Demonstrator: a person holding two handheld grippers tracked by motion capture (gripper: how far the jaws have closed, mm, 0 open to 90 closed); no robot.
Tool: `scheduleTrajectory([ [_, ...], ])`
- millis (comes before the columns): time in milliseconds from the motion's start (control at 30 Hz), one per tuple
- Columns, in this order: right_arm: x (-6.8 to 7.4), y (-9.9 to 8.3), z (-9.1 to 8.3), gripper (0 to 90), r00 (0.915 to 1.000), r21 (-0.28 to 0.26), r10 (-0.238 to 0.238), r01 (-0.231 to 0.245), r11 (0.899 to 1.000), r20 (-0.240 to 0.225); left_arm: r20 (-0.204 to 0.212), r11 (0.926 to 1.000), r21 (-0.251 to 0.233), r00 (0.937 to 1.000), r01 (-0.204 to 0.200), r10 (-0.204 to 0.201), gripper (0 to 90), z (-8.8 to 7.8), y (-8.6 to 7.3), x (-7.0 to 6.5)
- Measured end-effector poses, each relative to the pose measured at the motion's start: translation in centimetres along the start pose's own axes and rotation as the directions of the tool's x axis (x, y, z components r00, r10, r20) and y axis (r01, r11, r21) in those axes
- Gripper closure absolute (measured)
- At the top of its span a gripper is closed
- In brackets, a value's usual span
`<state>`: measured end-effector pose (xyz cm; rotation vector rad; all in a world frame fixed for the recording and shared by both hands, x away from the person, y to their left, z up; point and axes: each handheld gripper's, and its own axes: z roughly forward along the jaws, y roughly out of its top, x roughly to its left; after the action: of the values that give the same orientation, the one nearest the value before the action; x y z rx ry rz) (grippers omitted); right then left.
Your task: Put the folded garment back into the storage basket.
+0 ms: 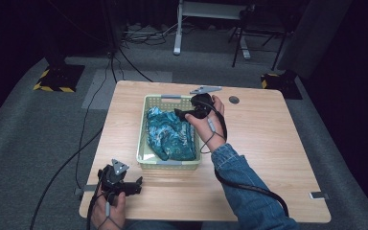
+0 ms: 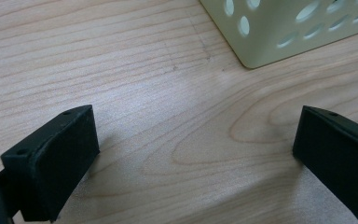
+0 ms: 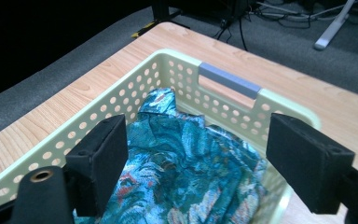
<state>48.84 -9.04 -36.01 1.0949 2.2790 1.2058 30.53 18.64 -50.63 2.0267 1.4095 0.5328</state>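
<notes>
In the basket [image 1: 147,125] at the middle of the table [image 1: 268,158] lay the cloth [image 1: 168,135], a teal patterned piece, crumpled and filling most of the floor. From the high view I read its long axis as running along the basket's length, from the near end wall toward the far one. In the right gripper view a narrower end of the cloth [image 3: 182,154] pointed at the wall with the grey handle [image 3: 228,79]. The basket itself stood with its long side running away from me.

My right tool [image 1: 184,113] hung over the basket's far right part, above the cloth. Its jaws stood released, wide apart, and I saw nothing pressed between the pads; the cloth lay below them, and I could not tell whether the tips brushed it.

My left tool [image 1: 133,186] sat low over the table at the near left corner, well apart from the basket. It was released too, jaws spread with only bare wood between them, and a corner of the basket [image 2: 261,42] showed ahead of it.
</notes>
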Motion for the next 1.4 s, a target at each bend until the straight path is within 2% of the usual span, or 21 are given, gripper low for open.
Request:
scheduleTrajectory([
  [233, -0.6, 0.3, -2.0, 19.6, 0.9999, -0.02, -0.017, 0.017, 1.0, 0.0, 0.002, 1.0, 0.0, 1.0, 0.002, -0.002, 0.3, 0.0, 0.0, 0.0],
  [333, -0.9, 0.4, -3.5, 19.0, 0.9998, -0.037, -0.021, 0.02, 0.999, -0.006, 0.001, 1.0, 0.0, 1.0, 0.002, -0.002, 0.3, 0.0, 0.0, 0.0],
  [533, -1.2, 0.6, -4.9, 18.8, 0.9995, -0.044, -0.029, 0.029, 0.999, -0.015, 0.001, 1.0, 0.0, 1.0, 0.002, -0.002, 0.3, 0.0, 0.0, 0.0],
  [900, -2.3, 0.3, -7.0, 18.8, 0.9992, -0.058, -0.034, 0.032, 0.998, -0.019, 0.002, 1.0, 0.001, 1.0, 0.002, -0.002, 0.3, 0.0, 0.0, 0.0],
  [1133, -3.2, -0.1, -8.2, 18.3, 0.9983, -0.04, -0.051, 0.05, 0.998, -0.027, 0.002, 1.0, 0.001, 1.0, 0.002, -0.002, 0.3, 0.0, 0.0, 0.0],
  [1267, -3.9, -0.3, -9.1, 18.1, 0.9983, -0.048, -0.054, 0.053, 0.997, -0.023, 0.002, 1.0, 0.001, 1.0, 0.002, -0.002, 0.3, 0.0, 0.0, 0.0],
  [1400, -4.6, -0.5, -9.9, 18.1, 0.999, -0.057, -0.034, 0.032, 0.998, -0.03, 0.002, 1.0, 0.001, 1.0, 0.002, -0.002, 0.3, 0.0, 0.0, 0.0],
])
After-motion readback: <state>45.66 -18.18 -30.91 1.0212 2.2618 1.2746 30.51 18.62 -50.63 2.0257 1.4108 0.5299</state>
